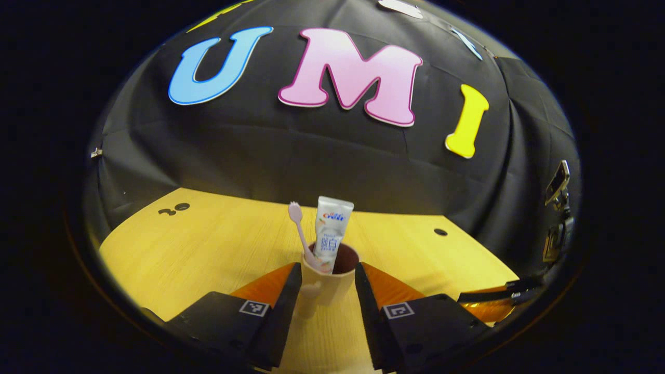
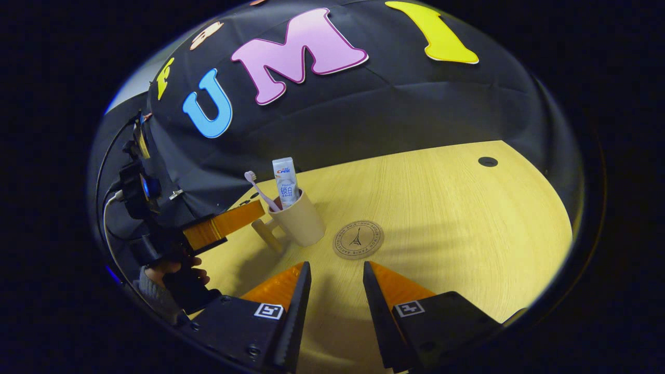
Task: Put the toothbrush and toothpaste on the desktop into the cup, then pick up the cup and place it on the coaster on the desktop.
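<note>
cup [image 1: 328, 283] with toothbrush [image 1: 300, 228] and toothpaste [image 1: 331, 232] is bracketed by the spread left gripper [image 1: 328, 291], beside coaster [image 2: 358, 239]; tipping is risked if it is clamped off-centre; right gripper [image 2: 336, 291] is held spread, empty.

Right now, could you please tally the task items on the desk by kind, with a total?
Cup: 1
Toothbrush, standing in the cup: 1
Toothpaste tube, standing in the cup: 1
Coaster, beside the cup: 1
Total: 4

Toothbrush [image 1: 300, 228] handle hidden inside cup [image 1: 324, 283]
</note>
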Demonstrator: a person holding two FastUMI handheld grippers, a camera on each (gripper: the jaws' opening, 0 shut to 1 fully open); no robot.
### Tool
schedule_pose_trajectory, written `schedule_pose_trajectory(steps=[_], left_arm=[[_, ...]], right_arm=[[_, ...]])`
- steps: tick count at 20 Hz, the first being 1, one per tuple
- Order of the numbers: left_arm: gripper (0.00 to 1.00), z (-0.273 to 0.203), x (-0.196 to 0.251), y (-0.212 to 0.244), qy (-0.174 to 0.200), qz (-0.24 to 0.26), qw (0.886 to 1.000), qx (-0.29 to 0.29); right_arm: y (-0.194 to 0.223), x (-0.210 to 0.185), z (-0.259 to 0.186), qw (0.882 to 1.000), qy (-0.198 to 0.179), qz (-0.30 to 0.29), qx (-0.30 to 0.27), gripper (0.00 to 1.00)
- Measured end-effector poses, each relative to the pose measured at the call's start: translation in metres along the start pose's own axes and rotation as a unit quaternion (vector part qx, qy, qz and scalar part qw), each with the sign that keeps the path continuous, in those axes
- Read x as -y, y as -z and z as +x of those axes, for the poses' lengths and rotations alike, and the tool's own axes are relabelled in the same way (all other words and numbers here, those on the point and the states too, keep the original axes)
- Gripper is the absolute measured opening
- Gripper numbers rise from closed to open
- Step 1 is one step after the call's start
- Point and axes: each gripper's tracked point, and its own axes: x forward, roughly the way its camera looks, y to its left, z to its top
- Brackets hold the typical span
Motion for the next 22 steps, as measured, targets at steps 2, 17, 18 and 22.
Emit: schedule_pose_trajectory(steps=[2, 17, 18, 22], left_arm=[[0.68, -0.005, -0.008, 0.011, 0.006, 0.011, 0.999, -0.044], [0.77, 0.014, -0.027, 0.051, 0.042, 0.144, 0.948, -0.281], [0.77, 0.017, -0.031, 0.055, 0.035, 0.146, 0.944, -0.295], [0.79, 0.028, -0.032, 0.065, 0.043, 0.134, 0.93, -0.339]], right_arm=[[-0.002, 0.001, -0.011, 1.0, 0.0, -0.002, -0.006, 0.62], [-0.013, 0.007, -0.048, 1.0, 0.0, 0.005, -0.012, 0.62], [-0.014, 0.008, -0.05, 1.0, 0.001, 0.004, -0.01, 0.62], [-0.011, 0.015, -0.051, 1.0, 0.009, -0.007, -0.012, 0.62]])
